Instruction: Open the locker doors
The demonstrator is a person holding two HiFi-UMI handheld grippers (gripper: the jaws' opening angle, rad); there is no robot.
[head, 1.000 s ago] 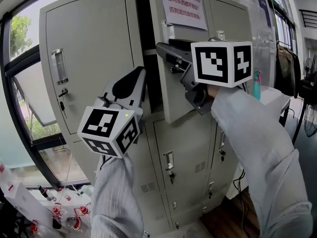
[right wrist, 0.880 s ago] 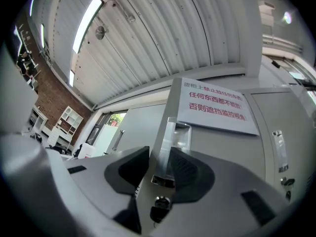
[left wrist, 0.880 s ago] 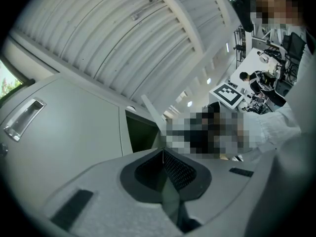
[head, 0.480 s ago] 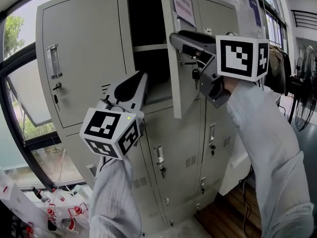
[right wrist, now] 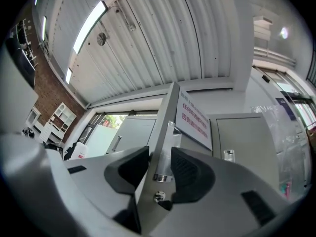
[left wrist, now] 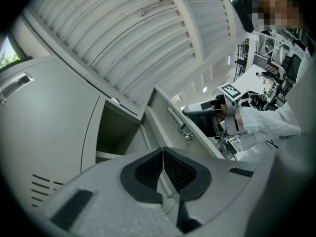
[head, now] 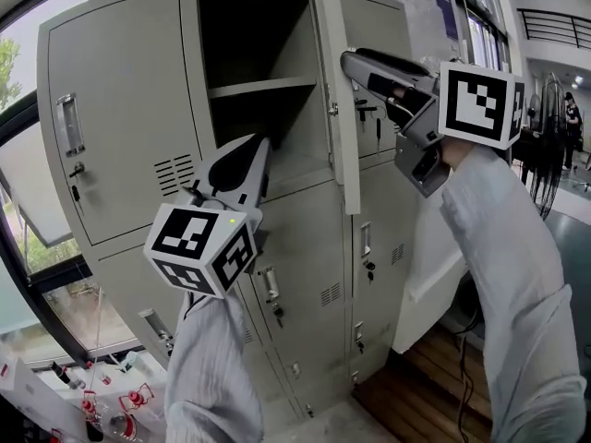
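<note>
The grey locker cabinet (head: pixel 120 109) fills the head view. Its upper middle door (head: pixel 332 90) stands swung out, edge toward me, baring a dark compartment with a shelf (head: pixel 263 86). My right gripper (head: pixel 355 63) reaches from the right and is shut on that door's free edge. In the right gripper view the door panel (right wrist: pixel 168 112) runs between the jaws of the right gripper (right wrist: pixel 159 164), with its metal handle (right wrist: pixel 163 154) against the right pad. My left gripper (head: pixel 261 146) hangs below the open compartment, shut and empty; its pads meet in the left gripper view (left wrist: pixel 162 154).
The upper left door (head: pixel 65 127) and the lower doors (head: pixel 305 238) are closed, keys hanging in the lower locks. A window (head: pixel 18 210) is on the left, bottles (head: pixel 92 404) on the floor below it. A fan (head: pixel 554 127) stands at the right.
The upper middle door has swung wider open, and my right gripper has moved right with it. The left gripper has stayed put.
</note>
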